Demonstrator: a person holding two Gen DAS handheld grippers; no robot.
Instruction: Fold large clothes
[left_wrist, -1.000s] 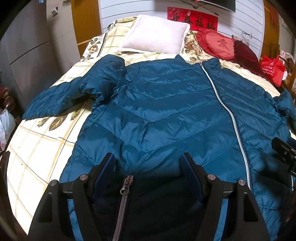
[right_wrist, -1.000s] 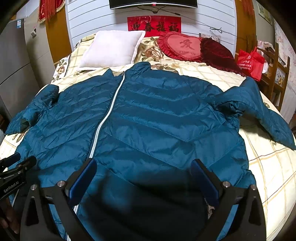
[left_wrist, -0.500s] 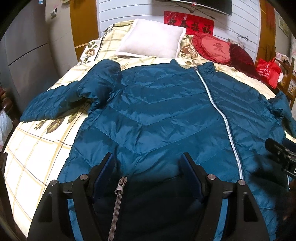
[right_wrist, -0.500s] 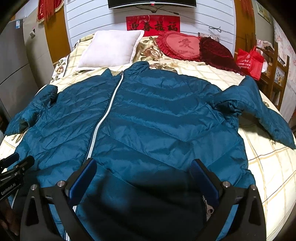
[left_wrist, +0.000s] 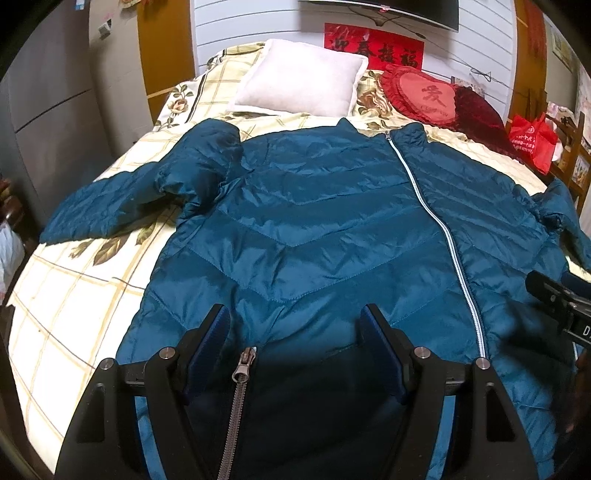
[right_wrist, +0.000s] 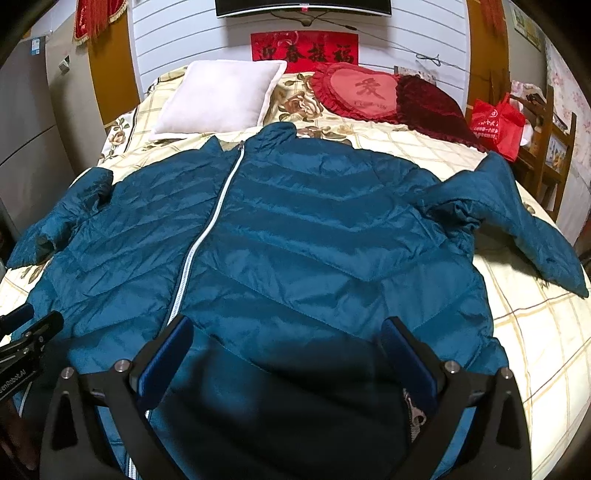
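Note:
A large teal quilted puffer jacket (left_wrist: 314, 229) lies flat on the bed, front up, zipped with a white zipper (left_wrist: 436, 221), collar toward the pillows. It also fills the right wrist view (right_wrist: 314, 240). Its sleeves spread out to the left (left_wrist: 110, 203) and to the right (right_wrist: 517, 214). My left gripper (left_wrist: 295, 332) is open and empty above the hem's left part, near a pocket zipper pull (left_wrist: 243, 365). My right gripper (right_wrist: 288, 339) is open and empty above the hem's right part.
The bed has a cream checked floral sheet (left_wrist: 74, 295). A white pillow (left_wrist: 303, 81), a red heart cushion (left_wrist: 424, 96) and a dark red cushion (right_wrist: 432, 103) lie at the head. A red bag (right_wrist: 495, 122) sits on a wooden chair at right. A grey wardrobe (left_wrist: 48, 92) stands left.
Both grippers have drawn back and risen a little, so more of the room shows. The jacket has not moved. Both grippers stay open.

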